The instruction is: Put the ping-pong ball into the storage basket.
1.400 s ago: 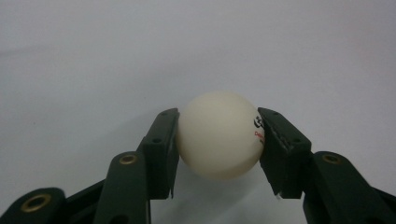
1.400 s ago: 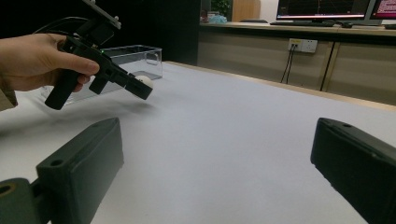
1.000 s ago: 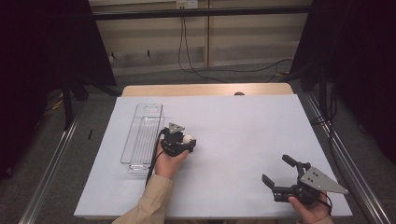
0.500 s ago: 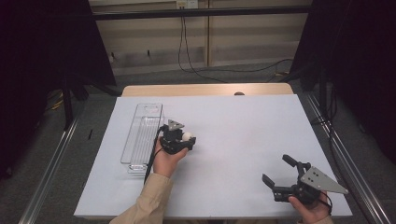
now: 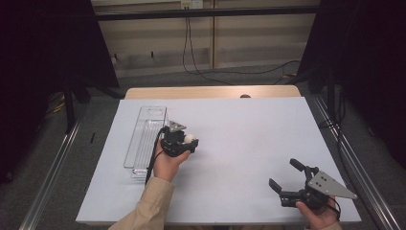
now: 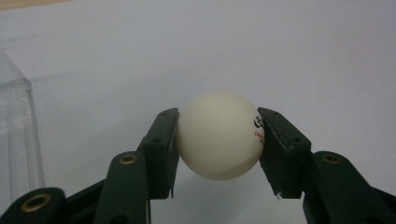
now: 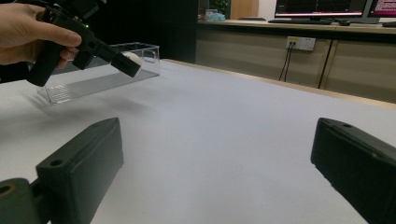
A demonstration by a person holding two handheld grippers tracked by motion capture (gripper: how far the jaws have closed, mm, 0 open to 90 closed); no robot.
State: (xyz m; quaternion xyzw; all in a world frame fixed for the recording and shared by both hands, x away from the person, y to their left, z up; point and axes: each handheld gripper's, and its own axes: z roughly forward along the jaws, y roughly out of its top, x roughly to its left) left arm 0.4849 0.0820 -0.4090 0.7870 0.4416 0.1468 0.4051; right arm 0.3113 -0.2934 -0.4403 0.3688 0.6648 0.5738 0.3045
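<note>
While clamped in the left gripper (image 5: 187,142), the ball's (image 6: 219,135) print faces right.

the left tongs (image 6: 219,154) clamp a white ball (image 6: 220,135) above the white table (image 6: 280,56), clear box (image 6: 16,135) at left.

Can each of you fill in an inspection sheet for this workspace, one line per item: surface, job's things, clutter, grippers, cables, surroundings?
Surface: white table, bare across the middle.
Job's things: white ball with printed marks; clear tray at the table's left, beside the ball.
Clutter: nothing seen.
Grippers: left gripper shut on the ball, held above the table; right gripper open, nothing between its jaws, near the front right corner.
Cables: black cables on the floor behind the table.
Surroundings: wood-panelled wall, dark curtains at both sides.
</note>
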